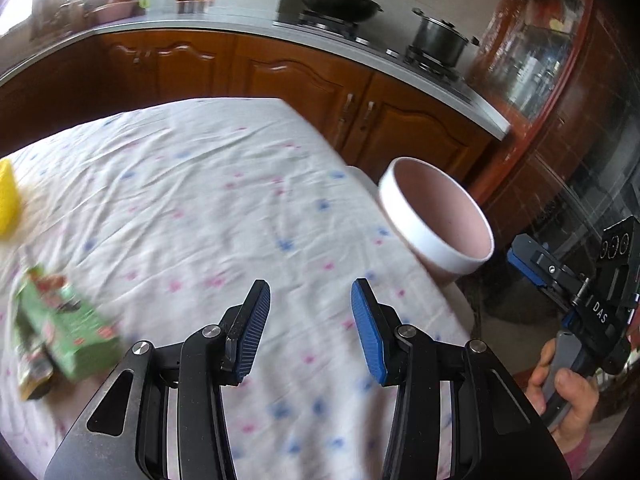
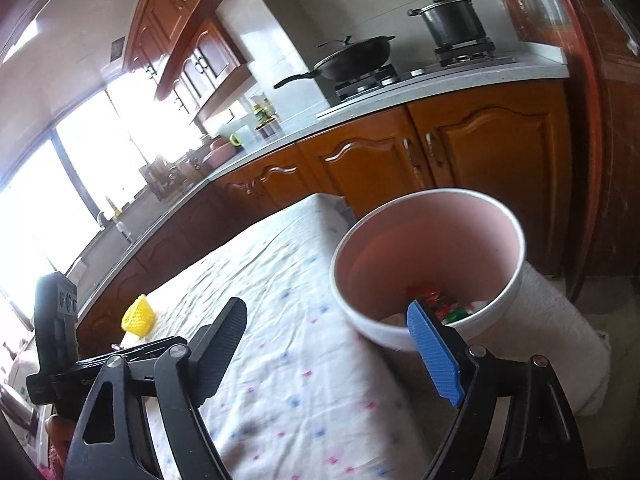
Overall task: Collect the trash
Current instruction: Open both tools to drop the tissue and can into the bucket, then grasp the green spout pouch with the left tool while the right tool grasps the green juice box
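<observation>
1. Right wrist view shows us the kitchen first: wooden cabinets [image 2: 492, 148] under a grey counter, a wok [image 2: 352, 58] and a lidded pot [image 2: 450, 20] on the stove, and bright windows to the left.
2. Next in size is the tabletop [image 2: 288, 320], covered by a creased white cloth with small pink and blue flowers.
3. At its far right corner stands the trash bin [image 2: 428, 264], white outside and pink inside; from this view we see colourful wrappers lying at its bottom, so we judge one drop as just made.
4. Our right gripper [image 2: 332, 354] hovers beside the bin's rim, jaws spread wide with nothing between them; we read this as the release step.
5. Our left gripper [image 1: 310, 332] hangs over the cloth, jaws partly apart and empty.
6. Trash still left on the tabletop: a green carton [image 1: 72, 328] near the left edge in the left wrist view, blurred, with a dark packet [image 1: 34, 372] just beside it, and something yellow [image 1: 8, 204] farther back, which the right wrist view shows as a yellow mesh-like piece [image 2: 138, 316].
7. We judge the next move calls for the left jaws to swing left to the carton, open wider, and close across its narrow sides.
</observation>
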`<state>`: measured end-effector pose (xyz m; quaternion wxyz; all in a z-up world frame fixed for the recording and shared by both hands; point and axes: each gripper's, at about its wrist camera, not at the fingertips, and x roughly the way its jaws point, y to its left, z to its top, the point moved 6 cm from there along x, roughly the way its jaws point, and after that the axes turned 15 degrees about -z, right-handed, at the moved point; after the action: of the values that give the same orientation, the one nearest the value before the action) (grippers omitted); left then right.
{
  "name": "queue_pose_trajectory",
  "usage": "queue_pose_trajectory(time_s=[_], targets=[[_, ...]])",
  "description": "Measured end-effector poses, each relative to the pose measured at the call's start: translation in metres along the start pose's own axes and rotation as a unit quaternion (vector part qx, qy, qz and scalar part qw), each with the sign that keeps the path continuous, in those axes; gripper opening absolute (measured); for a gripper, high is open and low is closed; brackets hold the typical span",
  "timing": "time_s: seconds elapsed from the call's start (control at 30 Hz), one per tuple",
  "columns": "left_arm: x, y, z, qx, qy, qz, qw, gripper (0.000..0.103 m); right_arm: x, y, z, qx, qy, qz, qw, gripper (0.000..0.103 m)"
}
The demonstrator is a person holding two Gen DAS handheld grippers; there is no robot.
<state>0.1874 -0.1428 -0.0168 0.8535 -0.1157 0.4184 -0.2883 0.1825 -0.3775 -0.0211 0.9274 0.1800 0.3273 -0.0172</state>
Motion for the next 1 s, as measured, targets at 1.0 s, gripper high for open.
queue_pose_trajectory(time_s=[1.0], targets=[[-0.144, 0.160, -0.068, -0.150, -0.095, 0.108, 0.9783, 0.049, 0.007, 0.171, -0.086, -0.164, 0.064, 0.122, 0.977, 0.097]])
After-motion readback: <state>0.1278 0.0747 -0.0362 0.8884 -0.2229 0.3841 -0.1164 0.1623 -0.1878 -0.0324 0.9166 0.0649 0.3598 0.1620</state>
